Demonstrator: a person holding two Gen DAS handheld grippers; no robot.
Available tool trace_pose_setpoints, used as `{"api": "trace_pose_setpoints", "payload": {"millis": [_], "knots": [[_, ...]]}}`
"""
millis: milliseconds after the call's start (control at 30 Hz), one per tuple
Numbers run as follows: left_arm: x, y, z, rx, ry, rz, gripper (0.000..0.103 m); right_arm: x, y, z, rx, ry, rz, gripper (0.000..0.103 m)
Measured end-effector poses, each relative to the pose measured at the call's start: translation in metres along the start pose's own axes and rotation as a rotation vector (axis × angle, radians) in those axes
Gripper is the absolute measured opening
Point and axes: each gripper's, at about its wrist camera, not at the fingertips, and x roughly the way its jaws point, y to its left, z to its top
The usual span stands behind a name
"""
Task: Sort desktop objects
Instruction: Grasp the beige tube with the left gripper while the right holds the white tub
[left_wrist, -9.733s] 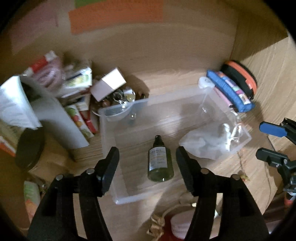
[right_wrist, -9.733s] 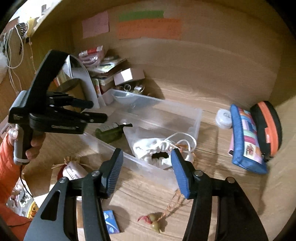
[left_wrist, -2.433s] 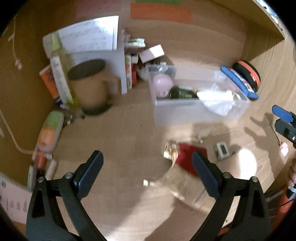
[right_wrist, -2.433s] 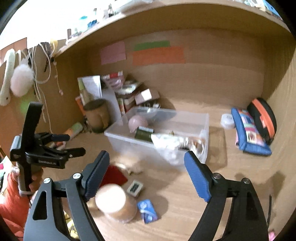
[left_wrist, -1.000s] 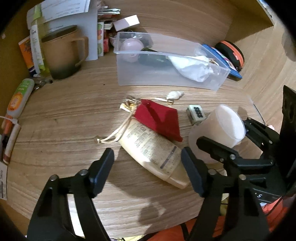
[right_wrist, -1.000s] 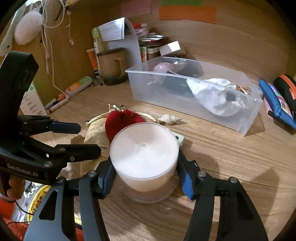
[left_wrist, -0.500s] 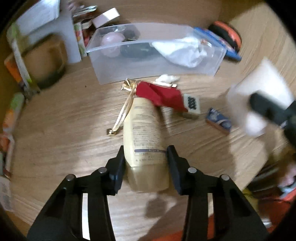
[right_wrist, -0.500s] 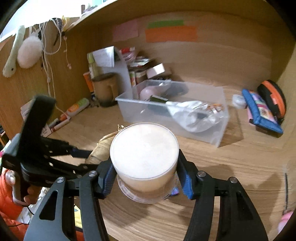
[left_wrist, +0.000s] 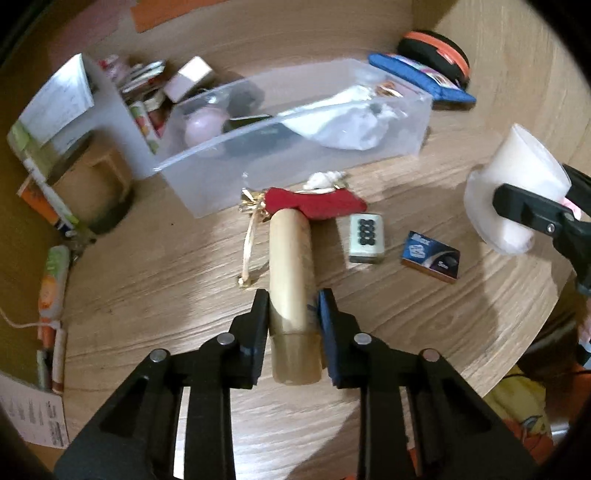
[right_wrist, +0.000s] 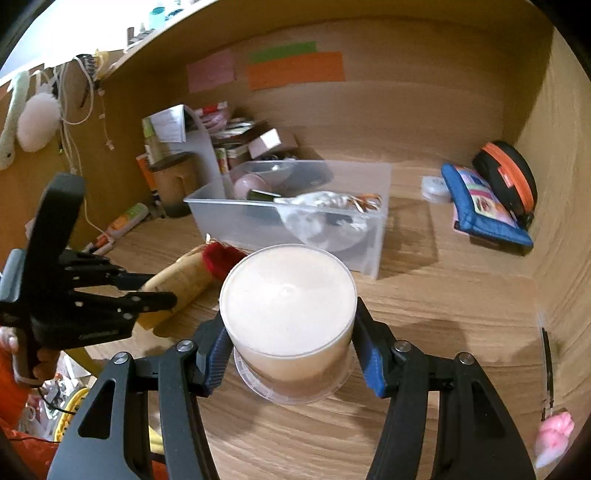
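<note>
My left gripper (left_wrist: 291, 314) is shut on a beige lotion tube (left_wrist: 291, 266) that lies on the wooden desk, its far end under a red pouch (left_wrist: 314, 201). My right gripper (right_wrist: 290, 332) is shut on a white round jar (right_wrist: 288, 295) and holds it above the desk; the jar also shows in the left wrist view (left_wrist: 513, 195). The clear plastic bin (left_wrist: 388, 147) stands behind, holding a white bag, a pink ball and a dark bottle. The left gripper and tube (right_wrist: 177, 284) show at the left of the right wrist view.
A small tile with black dots (left_wrist: 365, 236) and a blue packet (left_wrist: 432, 256) lie right of the tube. A shell (left_wrist: 325, 180) lies by the bin. A brown mug (left_wrist: 96, 184), papers and boxes crowd the back left. A blue pouch (right_wrist: 484, 206) and an orange-black case (right_wrist: 509, 177) lie at the back right.
My left gripper has closed on the lotion tube. My right gripper has lifted the white jar off the desk and carried it up and to the right.
</note>
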Motion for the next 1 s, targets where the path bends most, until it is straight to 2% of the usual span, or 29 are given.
{"api": "trace_pose_setpoints", "payload": {"millis": [333,633,767,1000], "knots": [[0.028,-0.010,0.020,-0.011,0.038,-0.021,0.030,0.004,-0.016,-0.007,0.013,0.022,0.014,0.055],[0.042,-0.009,0.037,-0.034,0.025,-0.032,0.031,0.005,-0.021,-0.008,0.024,0.025,0.024,0.055],[0.034,-0.002,0.034,-0.069,-0.001,-0.062,0.026,0.005,-0.022,-0.007,0.033,0.030,0.022,0.055],[0.013,0.018,0.023,-0.154,-0.052,-0.135,0.026,0.006,-0.025,0.001,0.052,0.033,0.042,0.055]]}}
